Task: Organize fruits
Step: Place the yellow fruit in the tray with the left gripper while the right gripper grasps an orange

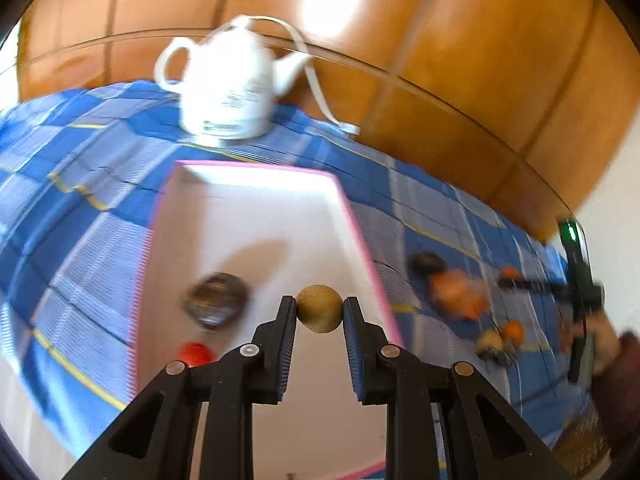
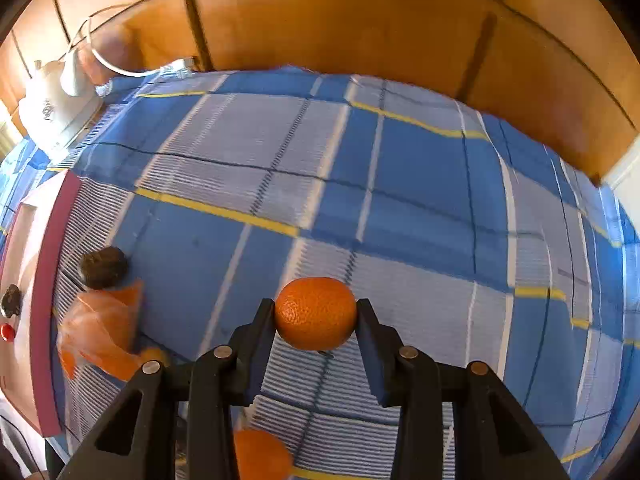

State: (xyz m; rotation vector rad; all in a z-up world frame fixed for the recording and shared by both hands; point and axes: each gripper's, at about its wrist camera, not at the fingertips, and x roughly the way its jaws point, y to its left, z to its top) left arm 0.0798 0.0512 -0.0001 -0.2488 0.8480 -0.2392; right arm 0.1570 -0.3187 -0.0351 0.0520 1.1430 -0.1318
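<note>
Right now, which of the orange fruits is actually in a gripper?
The mandarin pinched in the right gripper, lifted above the checked cloth. Another orange fruit lies on the cloth below it, untouched. The left gripper holds a tan round fruit instead.

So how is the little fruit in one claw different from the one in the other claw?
The left gripper holds a small tan round fruit; the right gripper holds a bright orange tangerine. The tangerine is clearly the wider of the two, so its jaws stand further apart. The tan fruit hangs over the pink-edged white box, the tangerine over the blue checked cloth. Both are round and pinched at the fingertips.
</note>
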